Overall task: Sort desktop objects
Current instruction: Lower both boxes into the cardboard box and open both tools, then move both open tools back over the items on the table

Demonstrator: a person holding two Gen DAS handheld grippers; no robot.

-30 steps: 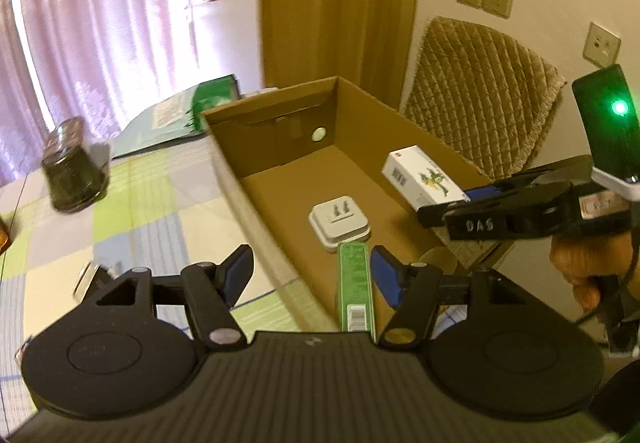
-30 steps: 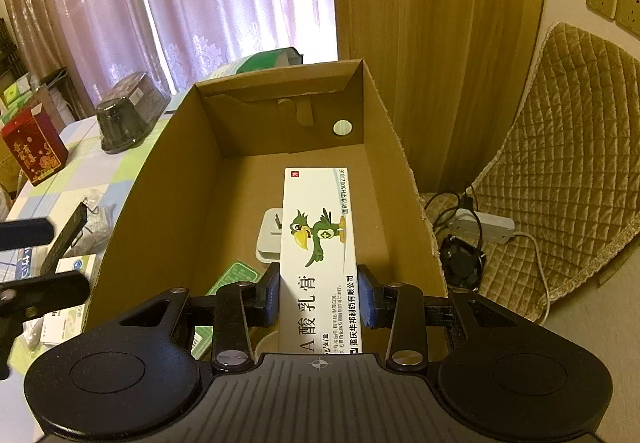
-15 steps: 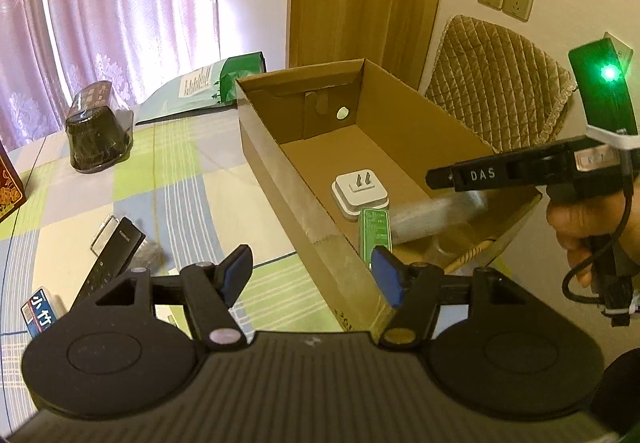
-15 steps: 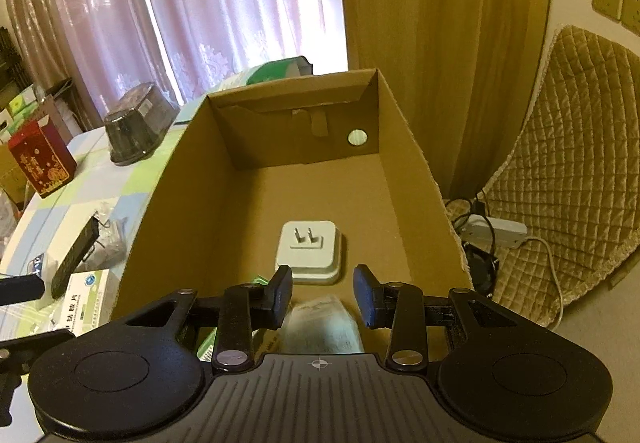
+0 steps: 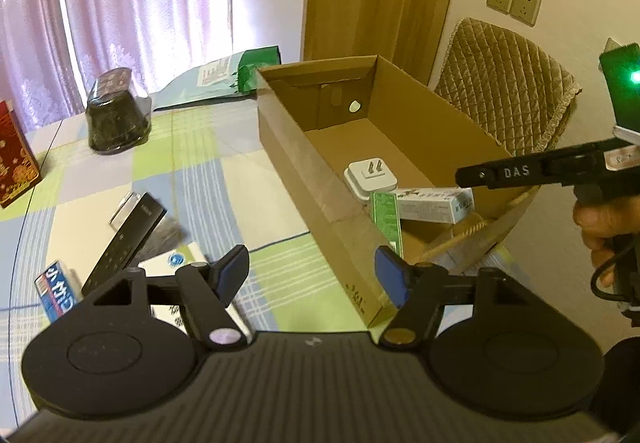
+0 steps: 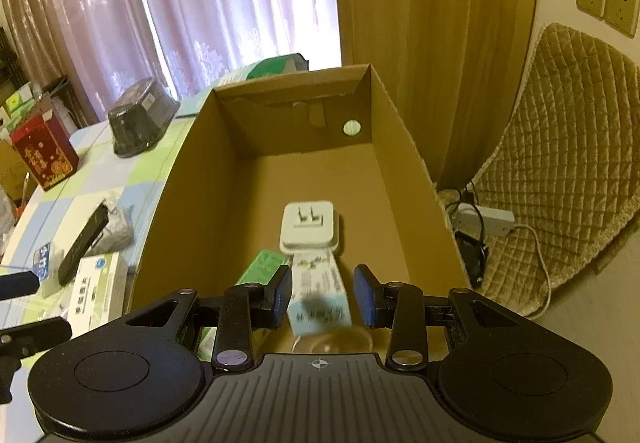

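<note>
Here the right gripper [image 6: 322, 295] hangs with jaws apart over the cardboard box [image 6: 188, 179], gripping nothing; the white ointment carton [image 6: 318, 291] lies inside beside the charger [image 6: 309, 227]. The left gripper [image 5: 312, 279] is likewise spread wide above the tabletop [image 5: 192, 179].

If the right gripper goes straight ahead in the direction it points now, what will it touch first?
Probably the white ointment box. It lies in the cardboard box right between and ahead of the open right gripper. Behind it sits the white plug adapter. Depth is unclear, so the gripper may pass just above it.
</note>
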